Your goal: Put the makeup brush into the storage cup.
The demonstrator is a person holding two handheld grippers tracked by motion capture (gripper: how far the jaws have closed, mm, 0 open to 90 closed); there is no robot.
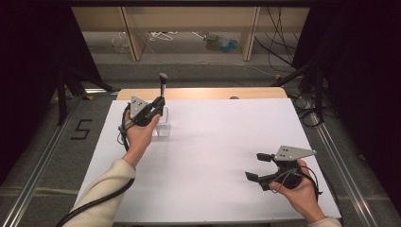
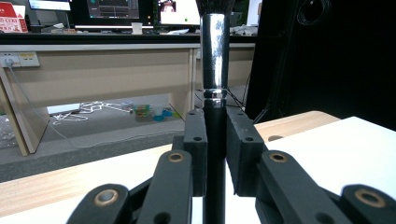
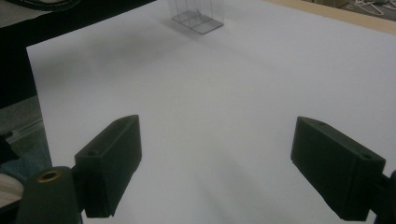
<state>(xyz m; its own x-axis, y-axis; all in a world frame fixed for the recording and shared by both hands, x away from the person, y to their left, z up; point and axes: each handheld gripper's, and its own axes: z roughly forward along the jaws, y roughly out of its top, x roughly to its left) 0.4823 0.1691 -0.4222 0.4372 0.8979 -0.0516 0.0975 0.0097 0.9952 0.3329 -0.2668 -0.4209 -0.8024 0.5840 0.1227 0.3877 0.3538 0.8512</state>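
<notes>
The left gripper (image 1: 158, 108) clamped the makeup brush (image 2: 215, 88) upright by its black handle, apparently to stand it in the clear organizer box (image 1: 163, 124). The right gripper (image 1: 259, 166) rested with jaws spread wide and empty, well apart from it on the white table (image 1: 213, 156).

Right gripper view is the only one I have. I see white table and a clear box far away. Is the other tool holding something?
Observer: Yes. The left tool is shut on the black handle of a makeup brush, held upright.
Operator: Where is the brush compared to the clear box?
Observer: In the high view the brush stands right over the clear box, at the far left of the white table.
Operator: And my tool, where is it?
Observer: The right tool is open, near the table's front right, away from the box.
</notes>
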